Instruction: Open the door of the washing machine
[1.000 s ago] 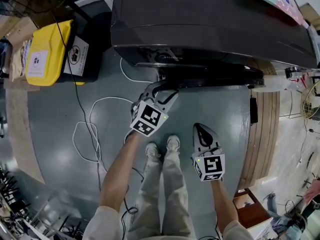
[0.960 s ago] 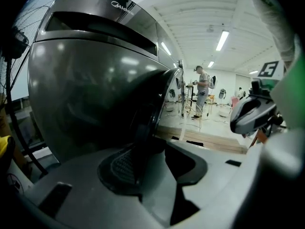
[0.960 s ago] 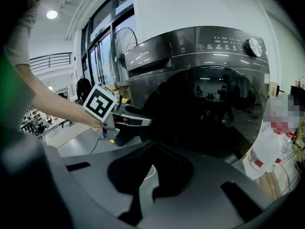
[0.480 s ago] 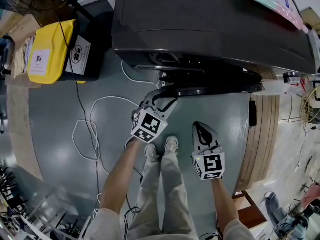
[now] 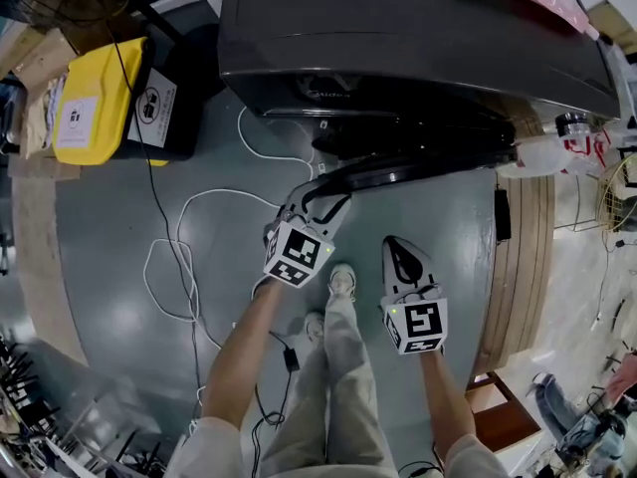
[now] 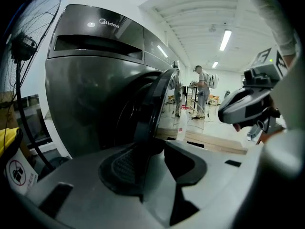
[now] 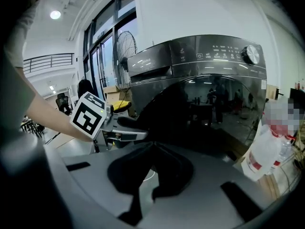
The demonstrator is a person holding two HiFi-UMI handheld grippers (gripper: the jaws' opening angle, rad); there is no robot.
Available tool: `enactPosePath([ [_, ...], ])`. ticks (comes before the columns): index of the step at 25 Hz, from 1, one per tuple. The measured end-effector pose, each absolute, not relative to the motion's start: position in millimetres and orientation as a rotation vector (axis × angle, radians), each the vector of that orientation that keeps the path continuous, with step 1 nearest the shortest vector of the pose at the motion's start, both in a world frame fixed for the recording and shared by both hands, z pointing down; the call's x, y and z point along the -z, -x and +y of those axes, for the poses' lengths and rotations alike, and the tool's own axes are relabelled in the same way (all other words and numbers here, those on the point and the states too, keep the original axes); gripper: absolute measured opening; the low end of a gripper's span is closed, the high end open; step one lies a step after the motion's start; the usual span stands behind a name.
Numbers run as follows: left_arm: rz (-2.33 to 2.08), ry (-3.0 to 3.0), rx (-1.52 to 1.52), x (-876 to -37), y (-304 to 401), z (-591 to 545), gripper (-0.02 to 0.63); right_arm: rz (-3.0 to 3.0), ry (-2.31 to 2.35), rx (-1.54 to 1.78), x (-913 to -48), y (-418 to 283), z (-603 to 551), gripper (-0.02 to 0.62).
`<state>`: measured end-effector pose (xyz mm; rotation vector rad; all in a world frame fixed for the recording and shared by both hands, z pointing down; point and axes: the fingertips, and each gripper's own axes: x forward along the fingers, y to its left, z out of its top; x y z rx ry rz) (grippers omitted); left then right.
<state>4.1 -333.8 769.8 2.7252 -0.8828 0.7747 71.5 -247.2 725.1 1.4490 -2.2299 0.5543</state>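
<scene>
Some of the job looks done: the door of the washing machine, which fills the twelve o'clock part of the head view, is unlatched and stands ajar. Its hinge side is toward three o'clock and its free edge is swung out toward the person. The left tool is clamped on that free edge, which sits between its pads in the left gripper view. The right tool hangs at about five o'clock from it, well apart from the door, with its jaws together on nothing. What seems left is most of the swing, drawing the edge further out until the drum mouth is fully clear. No bench carries anything here; the machine stands on a grey-green floor. A white cable loops across the floor at nine o'clock, a yellow bin sits at ten o'clock, and a wooden strip runs at three o'clock. The left gripper view shows a standing fan beside the machine and a bright hall with a person far off.
</scene>
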Motion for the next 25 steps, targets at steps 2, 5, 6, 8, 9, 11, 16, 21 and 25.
enactPosePath([
  [2, -0.900, -2.724, -0.768, -770.6, -4.6, -325.5, 0.153, -2.230, -1.447, -0.549, -725.6, -69.6, -234.7, -0.002],
  [5, -0.900, -2.725, -0.777, -770.0, -7.7, -312.9, 0.149, -2.220, -1.451, -0.541, -725.8, -68.2, -214.7, -0.002],
  [6, -0.897, -2.724, -0.781, -769.9, -7.8, -307.8, 0.145, -2.217, -1.455, -0.541, -725.2, -67.7, -208.0, -0.002],
  [8, -0.892, -2.720, -0.791, -769.7, -8.1, -297.9, 0.138, -2.213, -1.460, -0.536, -722.7, -67.2, -196.3, -0.002],
  [9, -0.888, -2.719, -0.799, -769.8, -8.7, -292.6, 0.137, -2.212, -1.462, -0.532, -721.2, -67.1, -190.9, -0.002],
  [11, -0.876, -2.718, -0.813, -770.1, -10.7, -280.6, 0.133, -2.210, -1.471, -0.522, -717.2, -68.2, -180.4, -0.002],
  [16, -0.851, -2.717, -0.826, -767.7, -15.9, -253.2, 0.124, -2.198, -1.511, -0.502, -705.6, -71.5, -159.5, -0.002],
  [21, -0.847, -2.705, -0.840, -769.6, -22.6, -229.3, 0.117, -2.184, -1.533, -0.497, -699.9, -75.6, -131.7, -0.002],
  [25, -0.856, -2.693, -0.826, -768.8, -30.3, -213.9, 0.115, -2.166, -1.548, -0.502, -697.0, -84.7, -111.6, -0.002],
])
